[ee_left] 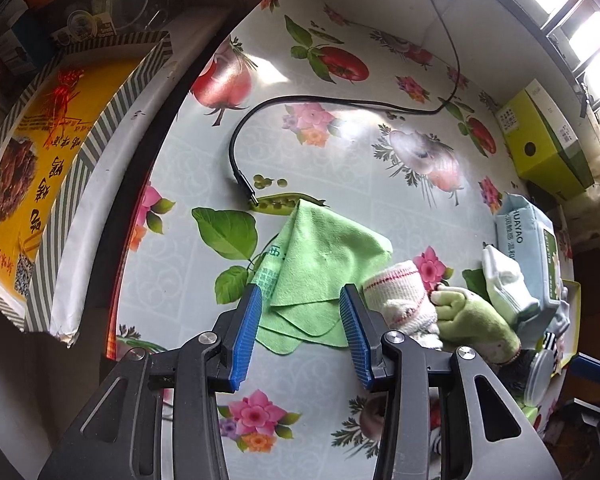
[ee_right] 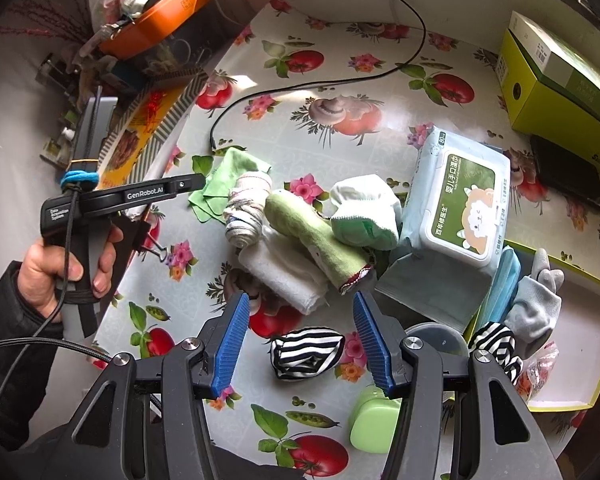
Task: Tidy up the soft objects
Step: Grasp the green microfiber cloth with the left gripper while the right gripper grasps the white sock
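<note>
A green cloth (ee_left: 320,272) lies folded on the flowered table, also in the right wrist view (ee_right: 228,184). My left gripper (ee_left: 300,304) is open, its jaws on either side of the cloth's near edge, just above it. Beside the cloth lie a rolled white-and-red sock (ee_right: 246,208), a green sock (ee_right: 320,240), a white towel (ee_right: 284,272) and a white-green sock (ee_right: 364,212). My right gripper (ee_right: 298,312) is open and empty above a striped black-and-white sock (ee_right: 306,354). A grey glove (ee_right: 536,304) and another striped sock (ee_right: 496,344) lie in a yellow-rimmed box (ee_right: 588,360).
A wet-wipes pack (ee_right: 456,200) sits by the socks. A black cable (ee_left: 300,100) crosses the table, its plug near the cloth. A green carton (ee_right: 560,76) stands at the far right. A small green case (ee_right: 372,420) and a grey lid (ee_right: 432,336) lie near my right fingers.
</note>
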